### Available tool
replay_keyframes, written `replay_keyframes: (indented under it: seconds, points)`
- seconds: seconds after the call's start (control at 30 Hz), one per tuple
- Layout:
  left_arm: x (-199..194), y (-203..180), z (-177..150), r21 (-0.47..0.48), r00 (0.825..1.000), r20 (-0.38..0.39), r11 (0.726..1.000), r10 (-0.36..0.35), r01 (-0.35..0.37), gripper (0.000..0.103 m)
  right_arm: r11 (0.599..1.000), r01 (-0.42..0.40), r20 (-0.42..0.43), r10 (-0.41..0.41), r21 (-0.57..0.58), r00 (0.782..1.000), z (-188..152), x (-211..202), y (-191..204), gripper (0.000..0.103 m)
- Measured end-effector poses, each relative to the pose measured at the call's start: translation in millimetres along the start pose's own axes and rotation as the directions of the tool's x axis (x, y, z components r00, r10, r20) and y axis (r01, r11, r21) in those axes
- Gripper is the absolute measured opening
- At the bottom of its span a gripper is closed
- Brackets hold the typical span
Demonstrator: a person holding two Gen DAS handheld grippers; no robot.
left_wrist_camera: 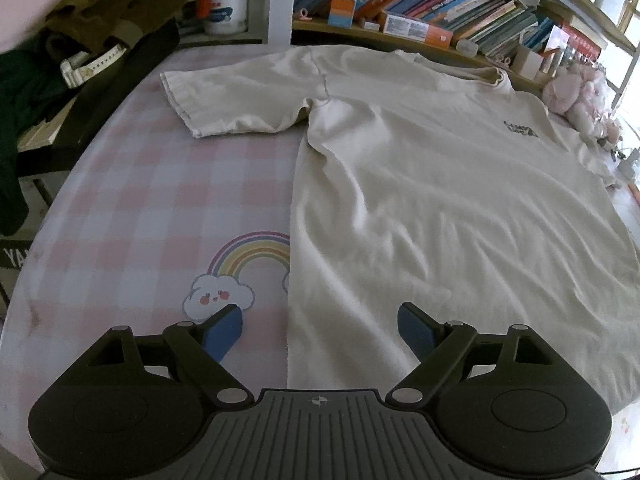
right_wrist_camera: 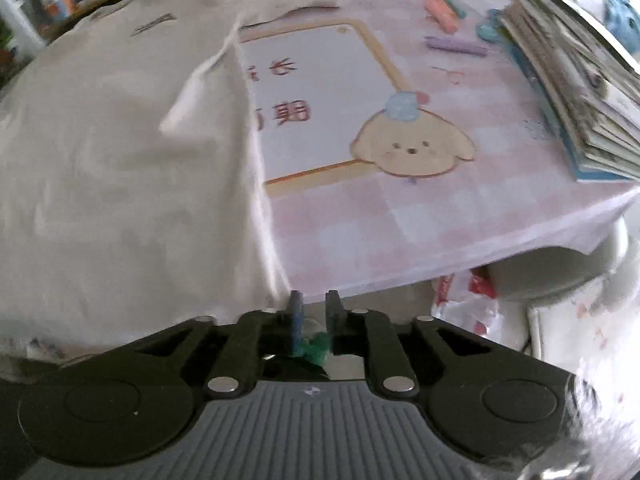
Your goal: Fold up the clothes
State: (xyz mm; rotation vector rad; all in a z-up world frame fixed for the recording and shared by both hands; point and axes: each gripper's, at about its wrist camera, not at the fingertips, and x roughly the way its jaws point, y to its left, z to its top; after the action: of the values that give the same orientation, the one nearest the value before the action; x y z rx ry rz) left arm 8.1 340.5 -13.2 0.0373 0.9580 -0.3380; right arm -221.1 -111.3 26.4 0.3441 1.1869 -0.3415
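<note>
A cream T-shirt (left_wrist_camera: 440, 184) lies spread flat on the pink checked tablecloth (left_wrist_camera: 152, 200), with one sleeve (left_wrist_camera: 232, 96) stretched to the far left and a small dark logo (left_wrist_camera: 520, 128) on the chest. My left gripper (left_wrist_camera: 318, 314) hovers low over the shirt's left side edge, jaws wide open and nothing gripped. In the right wrist view the same T-shirt (right_wrist_camera: 120, 168) covers the left half and hangs over the table's near edge. My right gripper (right_wrist_camera: 314, 300) sits at that edge just right of the shirt's side seam, jaws a narrow gap apart with no cloth between them.
Bookshelves (left_wrist_camera: 440, 4) run along the back, with plush toys (left_wrist_camera: 580, 96) at the far right. Dark clothes and a bag (left_wrist_camera: 80, 40) pile up at the far left. A stack of books (right_wrist_camera: 580, 92) and crayons (right_wrist_camera: 444, 12) lie on the table's right side. Plastic bags (right_wrist_camera: 480, 312) sit below the table edge (right_wrist_camera: 460, 256).
</note>
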Motion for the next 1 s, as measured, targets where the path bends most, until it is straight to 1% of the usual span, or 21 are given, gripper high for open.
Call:
replay_keyframes:
  seconds: [0.03, 0.13, 0.2, 0.3, 0.33, 0.37, 0.43, 0.47, 0.5, 0.53, 0.57, 0.6, 0.63, 0.67, 0.7, 0.73, 0.77, 0.8, 0.9, 0.97, 1.0]
  points:
    - [-1, 0, -1, -0.002, 1.000, 0.000, 1.000, 0.000, 0.000, 0.087, 1.000, -0.024, 0.013, 0.024, -0.009, 1.000, -2, 0, 1, 0.040]
    - [-3, 1, -3, 0.004, 1.000, 0.000, 1.000, -0.001, 0.001, 0.087, 0.997, -0.060, 0.029, 0.061, -0.045, 0.998, -1, 2, 9, 0.040]
    - [-3, 0, -4, 0.011, 1.000, 0.003, 1.000, 0.001, -0.001, 0.087, 0.995, -0.059, 0.023, 0.061, -0.074, 0.998, 1, 8, 15, 0.038]
    - [-3, -1, -6, 0.018, 1.000, 0.006, 1.000, 0.009, -0.009, 0.087, 0.992, -0.059, -0.010, 0.059, -0.111, 0.998, 6, 19, 25, 0.034]
    - [-3, -1, -6, 0.020, 1.000, 0.006, 1.000, 0.010, -0.010, 0.087, 0.990, -0.080, -0.027, 0.078, -0.114, 0.997, 7, 19, 25, 0.019]
    - [-4, -2, -6, 0.020, 1.000, 0.005, 1.000, 0.009, -0.009, 0.087, 0.989, -0.120, -0.043, 0.116, -0.091, 0.992, 10, 17, 24, 0.008]
    - [-4, -2, -7, 0.021, 1.000, 0.004, 1.000, 0.007, -0.007, 0.087, 0.968, -0.251, -0.051, 0.252, 0.029, 0.966, 16, 6, 14, 0.008]
    - [-5, -1, -7, 0.019, 1.000, 0.004, 1.000, 0.005, -0.006, 0.087, 0.946, -0.314, -0.023, 0.317, 0.080, 0.948, 18, -1, 9, 0.007]
    - [-5, -1, -8, 0.017, 1.000, 0.004, 1.000, 0.005, -0.005, 0.087, 0.930, -0.348, -0.002, 0.351, 0.115, 0.936, 19, -7, 4, 0.007]
    - [-5, -1, -8, 0.017, 1.000, 0.005, 1.000, 0.005, -0.005, 0.087, 0.940, -0.319, -0.005, 0.322, 0.119, 0.947, 21, -9, 1, 0.007]
    - [-5, -2, -8, 0.018, 1.000, 0.005, 1.000, 0.006, -0.006, 0.087, 0.964, -0.249, -0.027, 0.252, 0.100, 0.967, 21, -7, 0, 0.008]
    - [-5, -2, -7, 0.019, 1.000, 0.005, 1.000, 0.006, -0.006, 0.087, 0.985, -0.158, -0.057, 0.162, 0.069, 0.985, 21, -1, 0, 0.008]
    - [-4, -3, -7, 0.022, 1.000, 0.003, 1.000, 0.006, -0.006, 0.087, 0.996, -0.074, -0.088, 0.077, 0.045, 0.993, 21, 7, -1, 0.009]
    - [-4, -3, -6, 0.022, 1.000, 0.000, 1.000, 0.005, -0.005, 0.087, 0.999, -0.025, -0.106, 0.029, 0.039, 0.994, 20, 12, -3, 0.010]
    - [-5, -2, -5, 0.018, 1.000, 0.000, 1.000, 0.006, -0.006, 0.087, 0.999, 0.002, -0.109, 0.002, 0.042, 0.994, 19, 14, -5, 0.010]
    - [-5, -1, -5, 0.014, 1.000, 0.000, 1.000, 0.008, -0.008, 0.088, 0.999, 0.029, -0.112, -0.024, 0.045, 0.993, 19, 15, -6, 0.016]
    - [-6, -1, -5, 0.010, 1.000, 0.005, 1.000, 0.011, -0.011, 0.088, 0.998, 0.047, -0.107, -0.042, 0.044, 0.993, 19, 15, -7, 0.028]
    - [-8, -1, -5, 0.008, 1.000, 0.013, 1.000, 0.014, -0.014, 0.088, 0.998, 0.050, -0.083, -0.047, 0.034, 0.995, 19, 12, -6, 0.034]
    - [-16, -3, -2, 0.024, 0.998, 0.053, 1.000, 0.014, -0.015, 0.087, 0.999, 0.042, -0.003, -0.042, -0.004, 0.999, 28, 2, 3, 0.039]
    - [-23, -8, 3, 0.045, 0.996, 0.084, 0.999, 0.010, -0.014, 0.087, 0.999, 0.026, 0.055, -0.025, -0.024, 0.998, 39, -4, 13, 0.046]
    - [-26, -10, 6, 0.054, 0.995, 0.098, 0.998, 0.008, -0.013, 0.087, 0.999, 0.018, 0.081, -0.015, -0.034, 0.997, 46, -5, 19, 0.047]
